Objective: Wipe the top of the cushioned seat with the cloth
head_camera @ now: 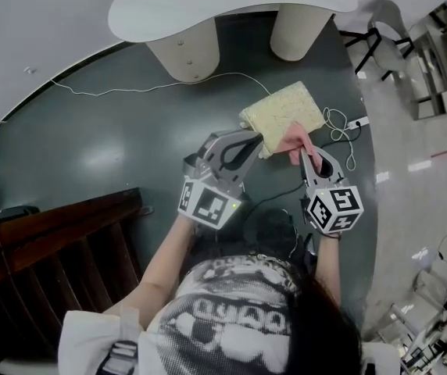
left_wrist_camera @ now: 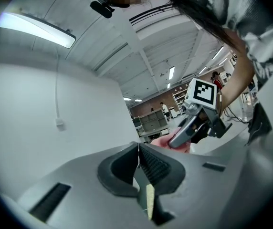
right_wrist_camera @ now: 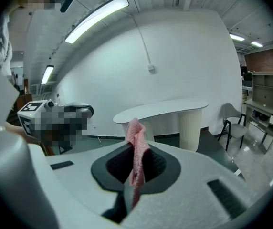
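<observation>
While both forearms [head_camera: 165, 252] reach forward, elbows bent, only square black-and-white markers show on the cubes [head_camera: 208, 203]. Left gripper [head_camera: 256, 142] pinches the yellow cushioned seat [head_camera: 286, 109] at its 7 o'clock edge. Right gripper [head_camera: 307, 156] is clamped on the pink cloth [head_camera: 295, 140] at the seat's 5 o'clock.

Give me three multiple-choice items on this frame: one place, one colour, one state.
1. Where is the cloth?
A. in the right gripper
B. on the floor
C. on the white table
2. What colour is the cloth?
A. blue
B. pink
C. green
3. The left gripper is:
A. open and empty
B. shut on the cushioned seat
C. shut on the cable

Answers:
1. A: it hangs between that gripper's jaws.
2. B: it shows pink in the head and right gripper views.
3. B: its jaws pinch the seat's yellowish edge.
</observation>
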### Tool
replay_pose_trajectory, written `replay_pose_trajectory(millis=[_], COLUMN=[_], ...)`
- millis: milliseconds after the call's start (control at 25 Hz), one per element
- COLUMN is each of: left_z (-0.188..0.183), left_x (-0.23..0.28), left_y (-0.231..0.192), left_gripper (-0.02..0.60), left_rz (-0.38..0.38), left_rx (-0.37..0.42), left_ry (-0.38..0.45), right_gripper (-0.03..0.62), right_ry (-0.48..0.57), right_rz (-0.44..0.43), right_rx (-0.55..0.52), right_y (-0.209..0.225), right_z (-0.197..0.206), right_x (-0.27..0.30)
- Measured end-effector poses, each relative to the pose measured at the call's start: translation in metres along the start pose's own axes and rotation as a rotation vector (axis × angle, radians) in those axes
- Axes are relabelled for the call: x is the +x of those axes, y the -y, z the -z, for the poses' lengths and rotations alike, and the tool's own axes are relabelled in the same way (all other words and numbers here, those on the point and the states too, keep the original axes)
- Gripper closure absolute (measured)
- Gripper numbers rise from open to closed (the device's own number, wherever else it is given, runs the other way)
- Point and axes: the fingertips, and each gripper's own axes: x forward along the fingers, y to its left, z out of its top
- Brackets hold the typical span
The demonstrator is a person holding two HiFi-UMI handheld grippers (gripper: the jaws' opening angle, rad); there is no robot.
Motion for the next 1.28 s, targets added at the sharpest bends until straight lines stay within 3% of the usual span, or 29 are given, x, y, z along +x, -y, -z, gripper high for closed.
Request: replay_pose_trajectory(millis=[480,960,1120,1280], left_z=[0.018,0.036,0.056,0.082], left_x=[0.013,0.072,0.089,0.107], left_y=[-0.008,-0.016,-0.019,-0.019], left_gripper=[0.575,0.575,0.575,0.575], left_rz=[-0.058,-0.313,-0.404,-0.437], left_rx=[-0.034,-0.067,-0.091,-0.083], left_ry=[-0.035,-0.171,-0.211,-0.236], right_gripper=[0.582,0.582,0.582,0.582], right_ry=[-0.055,-0.24,-0.316,-0.371], right_rz=[-0.08,-0.34,-0.416,-0.478], right_rx=[-0.111,-0.282,-0.322,-0.341], right_y=[0.032,0.128,0.151,0.164], right_z=[-0.01,0.03,0.061,0.103], right_x=[0.045,0.135,0.173,0.215])
